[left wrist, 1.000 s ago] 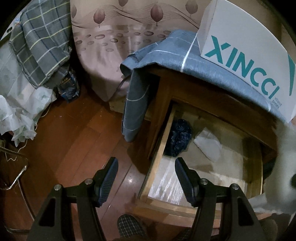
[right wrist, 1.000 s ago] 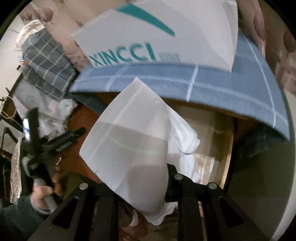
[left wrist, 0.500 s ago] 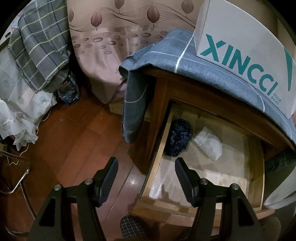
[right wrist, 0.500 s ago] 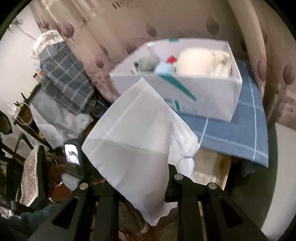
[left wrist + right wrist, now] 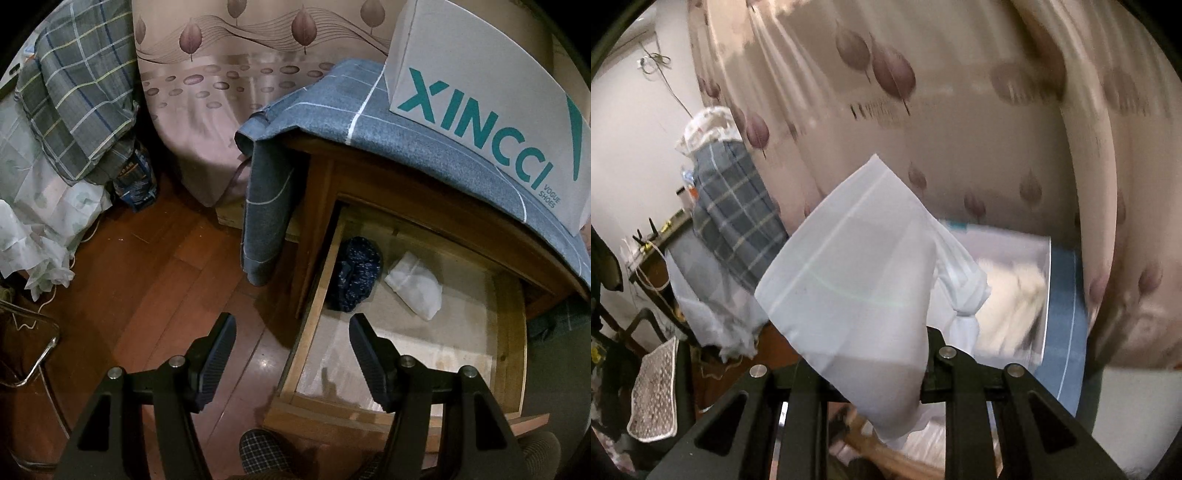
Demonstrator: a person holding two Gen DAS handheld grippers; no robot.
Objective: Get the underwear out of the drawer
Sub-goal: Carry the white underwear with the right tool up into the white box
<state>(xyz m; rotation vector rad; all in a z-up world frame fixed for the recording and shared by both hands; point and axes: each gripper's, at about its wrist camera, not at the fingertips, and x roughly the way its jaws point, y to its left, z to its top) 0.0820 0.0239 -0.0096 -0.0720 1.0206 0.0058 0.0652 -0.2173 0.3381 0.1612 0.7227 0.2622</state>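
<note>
Our right gripper (image 5: 871, 369) pinches the white underwear (image 5: 849, 280), now lifted above the drawer (image 5: 509, 332); our left gripper (image 5: 291, 350) waits open.

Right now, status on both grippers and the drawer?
Right gripper shut on white underwear, held high. Left gripper open, empty, above drawer. Dark bundle and white item in drawer. Nothing blocking.

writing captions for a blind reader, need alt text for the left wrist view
An open wooden drawer holds a dark blue speckled garment and a small folded white cloth. The left gripper hangs above its near left corner, jaws open and empty. A white XINCCI shoe box sits on a blue-grey checked cloth over the cabinet.
</note>
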